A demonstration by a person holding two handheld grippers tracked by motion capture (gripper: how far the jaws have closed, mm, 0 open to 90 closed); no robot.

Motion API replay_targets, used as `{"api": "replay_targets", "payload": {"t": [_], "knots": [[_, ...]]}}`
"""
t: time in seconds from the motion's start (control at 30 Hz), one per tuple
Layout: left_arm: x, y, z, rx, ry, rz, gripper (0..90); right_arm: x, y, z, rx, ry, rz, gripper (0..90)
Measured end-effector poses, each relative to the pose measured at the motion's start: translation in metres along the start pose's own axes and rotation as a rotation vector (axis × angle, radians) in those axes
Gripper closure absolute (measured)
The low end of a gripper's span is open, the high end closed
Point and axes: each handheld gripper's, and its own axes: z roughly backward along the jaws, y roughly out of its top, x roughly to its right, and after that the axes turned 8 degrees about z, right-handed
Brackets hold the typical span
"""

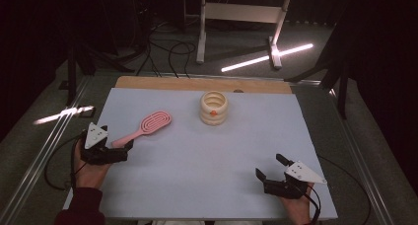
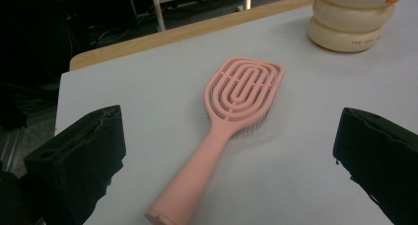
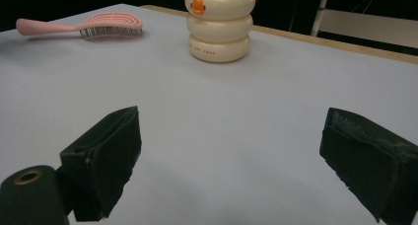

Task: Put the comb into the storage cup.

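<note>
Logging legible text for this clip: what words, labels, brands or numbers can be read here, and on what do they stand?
Holder: a short line of small reddish print on its lowest ring, too small and blurred to read.
Holder: an orange mark on the top ring, a picture, not text.
Brush: no text.
Left gripper and right gripper: no text.

Dark room, black surroundings. White table frame (image 1: 240, 18) stands on grey floor (image 1: 315, 42) beyond the work table (image 1: 207, 151). Bright light strip (image 1: 266, 56) crosses the floor by the frame's right foot; black cables (image 1: 167, 52) left of it.
</note>
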Motion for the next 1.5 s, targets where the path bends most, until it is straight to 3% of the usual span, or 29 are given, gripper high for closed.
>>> {"api": "replay_targets", "payload": {"t": [0.4,1.13,1.5], "knots": [[-0.006,0.006,-0.011,-0.056,-0.009,-0.008,0.1,0.0,0.0,0.0,-0.003,0.0,0.001,8.7],[-0.016,0.01,-0.018,-0.09,0.01,0.0,0.1,0.0,0.0,-0.001,-0.006,0.003,0.003,8.7],[-0.02,0.022,-0.019,-0.119,0.024,-0.031,0.1,0.0,0.0,-0.001,-0.005,0.003,-0.002,8.7]]}}
